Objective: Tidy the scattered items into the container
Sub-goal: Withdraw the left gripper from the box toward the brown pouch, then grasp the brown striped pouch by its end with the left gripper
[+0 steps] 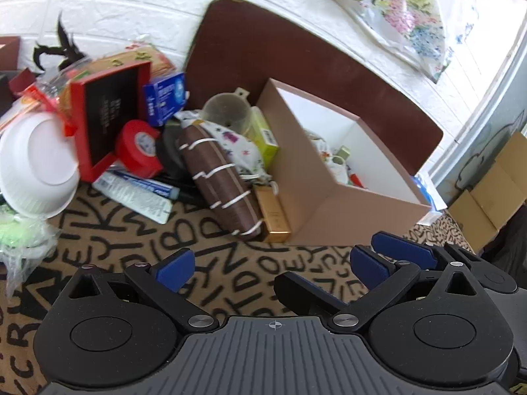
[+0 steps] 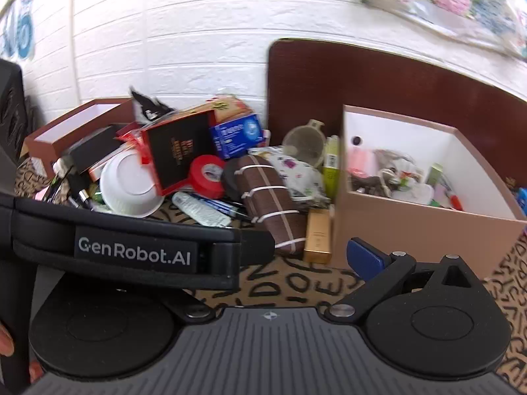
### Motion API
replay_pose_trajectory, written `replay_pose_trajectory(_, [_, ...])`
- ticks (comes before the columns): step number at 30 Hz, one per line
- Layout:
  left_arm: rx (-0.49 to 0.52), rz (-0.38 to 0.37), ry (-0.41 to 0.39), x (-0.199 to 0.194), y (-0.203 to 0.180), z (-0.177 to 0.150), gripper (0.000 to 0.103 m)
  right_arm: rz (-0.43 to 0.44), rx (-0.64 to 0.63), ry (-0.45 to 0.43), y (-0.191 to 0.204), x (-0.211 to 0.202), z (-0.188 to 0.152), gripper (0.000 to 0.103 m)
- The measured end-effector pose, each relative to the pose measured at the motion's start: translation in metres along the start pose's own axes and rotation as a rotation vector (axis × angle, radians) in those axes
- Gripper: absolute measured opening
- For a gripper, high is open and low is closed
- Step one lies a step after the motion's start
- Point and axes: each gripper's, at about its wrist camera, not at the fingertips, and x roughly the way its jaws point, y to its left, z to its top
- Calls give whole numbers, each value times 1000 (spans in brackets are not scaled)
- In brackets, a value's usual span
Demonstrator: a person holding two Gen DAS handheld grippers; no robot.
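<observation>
We're holding the left gripper [image 1: 266, 268] low over the letter-print mat [image 1: 138, 247], its blue pads spread wide w/ nothing between them. The right gripper [image 1: 405, 251] is sitting just beside it on the right; from its own cam only one blue pad [image 2: 364, 258] is showing, the other side is hidden behind a black strap [image 2: 131, 250] w/ a logo, so we can't tell if it's open or shut.

The pink box [image 2: 421, 227], i.e. the container, is standing open at right front of the pile, already holding a jumble of small bits. Touching its left wall: a gold box [image 2: 318, 235] and, next to that, a brown pouch [image 2: 270, 204] w/ white cords. Behind those we're seeing a floral cloth bag [image 2: 298, 171], a green carton [image 2: 331, 164] and a clear cup [image 2: 304, 146]. Further left: red tape roll [image 1: 138, 148], white tube [image 1: 135, 194], white bowl [image 1: 36, 168], blue carton [image 1: 166, 97], red-framed black box [image 1: 108, 118].
</observation>
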Motion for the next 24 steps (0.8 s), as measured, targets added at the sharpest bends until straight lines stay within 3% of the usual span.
replay_pose_trajectory(9, [-65, -15, -4, 25, 43, 7, 103, 18, -76, -94, 9, 37, -12, 100])
replay_pose_trajectory(12, [-85, -24, 6, 38, 51, 14, 101, 8, -85, -71, 6, 54, -13, 97])
replay_pose_trajectory(19, [-28, -32, 36, 73, 53, 33, 90, 9, -61, 11, 3, 97, -17, 85])
replay_pose_trajectory(24, [-69, -43, 60, 98, 64, 44, 86, -21, -74, 26, 0, 121, -15, 79])
